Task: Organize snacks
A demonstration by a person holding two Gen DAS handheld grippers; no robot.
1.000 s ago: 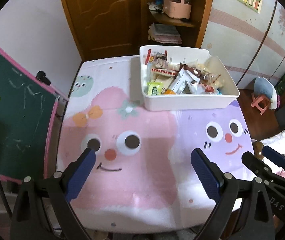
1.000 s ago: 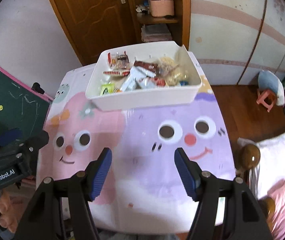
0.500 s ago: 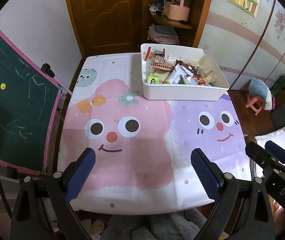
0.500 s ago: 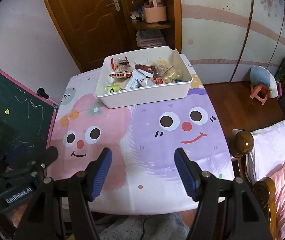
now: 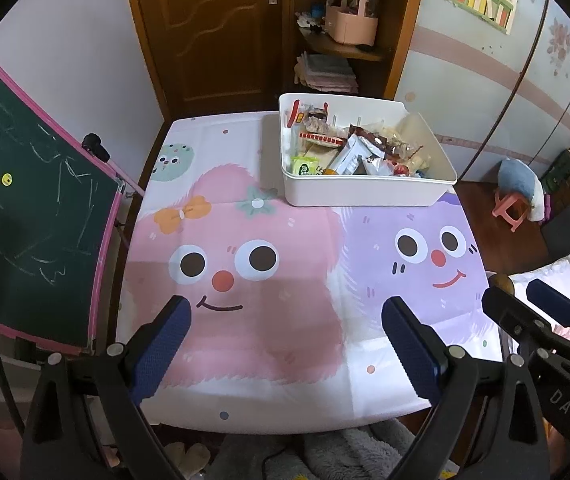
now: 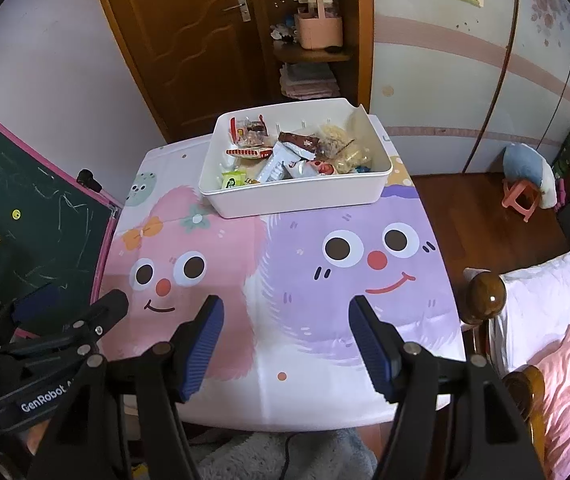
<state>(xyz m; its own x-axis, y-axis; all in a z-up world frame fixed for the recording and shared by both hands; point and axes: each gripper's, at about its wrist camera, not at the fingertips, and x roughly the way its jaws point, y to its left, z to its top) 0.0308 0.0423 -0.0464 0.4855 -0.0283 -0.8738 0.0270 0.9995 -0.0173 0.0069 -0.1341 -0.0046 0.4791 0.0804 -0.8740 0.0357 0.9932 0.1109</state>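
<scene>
While both grippers hung empty with jaws spread wide, left gripper (image 5: 283, 336) beside right gripper (image 6: 287, 340), the white rectangular plastic bin (image 6: 297, 200) of mixed wrapped snacks (image 6: 285, 156) sat well ahead; releasing cleanly probably meant keeping clear.

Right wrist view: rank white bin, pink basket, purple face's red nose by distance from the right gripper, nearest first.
From the right gripper:
1. Red nose, on the cloth just ahead, slightly right.
2. White bin, at the table's far edge.
3. Pink basket, on the shelf beyond the table.
</scene>
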